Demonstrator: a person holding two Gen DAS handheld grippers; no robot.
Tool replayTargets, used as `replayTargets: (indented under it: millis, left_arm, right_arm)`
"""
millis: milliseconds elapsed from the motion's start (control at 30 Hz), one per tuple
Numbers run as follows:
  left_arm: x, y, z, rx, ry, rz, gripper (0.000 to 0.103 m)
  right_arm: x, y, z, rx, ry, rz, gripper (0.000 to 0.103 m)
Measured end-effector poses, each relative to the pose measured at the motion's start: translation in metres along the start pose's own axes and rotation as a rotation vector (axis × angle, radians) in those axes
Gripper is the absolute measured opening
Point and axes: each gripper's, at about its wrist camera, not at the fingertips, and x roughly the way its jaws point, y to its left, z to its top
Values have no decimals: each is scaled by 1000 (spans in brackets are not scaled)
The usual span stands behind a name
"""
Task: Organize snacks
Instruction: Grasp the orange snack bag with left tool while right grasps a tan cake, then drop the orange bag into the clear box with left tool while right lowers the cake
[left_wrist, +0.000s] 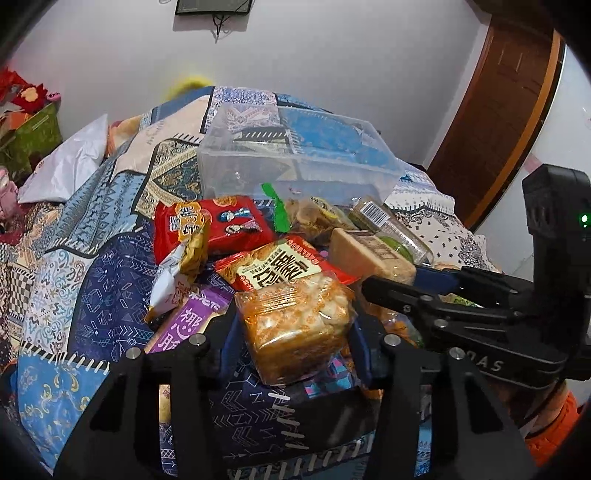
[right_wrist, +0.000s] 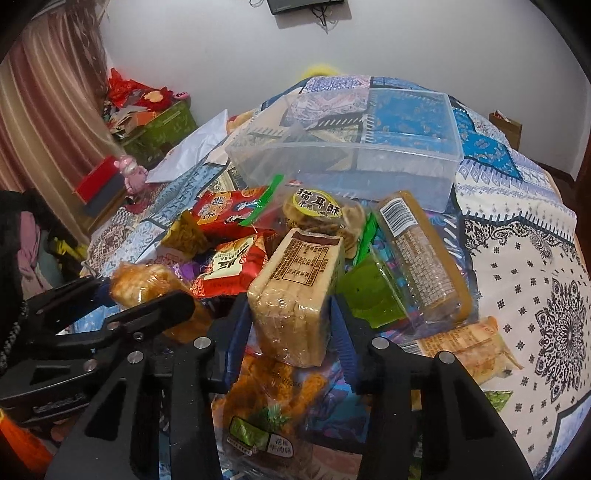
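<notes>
Pick-up step: left gripper (left_wrist: 295, 328) clamps an orange cracker pack (left_wrist: 295, 325), right gripper (right_wrist: 291, 314) a tan biscuit block (right_wrist: 295, 295). Next, lift both (evenly) into the clear bin (right_wrist: 343, 155) beyond.

Left tool (left_wrist: 291, 332) and right tool (right_wrist: 291, 325) (both angled downward) each clamp a packet.

We lose the wall screen (left_wrist: 214, 5) at the top edge, above the clear box (left_wrist: 295, 155); a yellow blur (left_wrist: 188, 86) hides behind the quilt (left_wrist: 92, 288)
</notes>
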Motion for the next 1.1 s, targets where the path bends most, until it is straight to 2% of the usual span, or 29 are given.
replayTargets:
  millis: [333,733,1100]
  left_arm:
    - [-19,-5,16,-1,-56,-5,50]
    - [-37,-5,63,-4,-162,6,50]
    - [-33,-3,113,11,-232,33,50]
  right_arm:
    - [-30,1,9,-10,-80,-21,35]
    - [-67,-3,43,-22,-210,-46,35]
    - [-75,-20,86,-7,-310,-88,34]
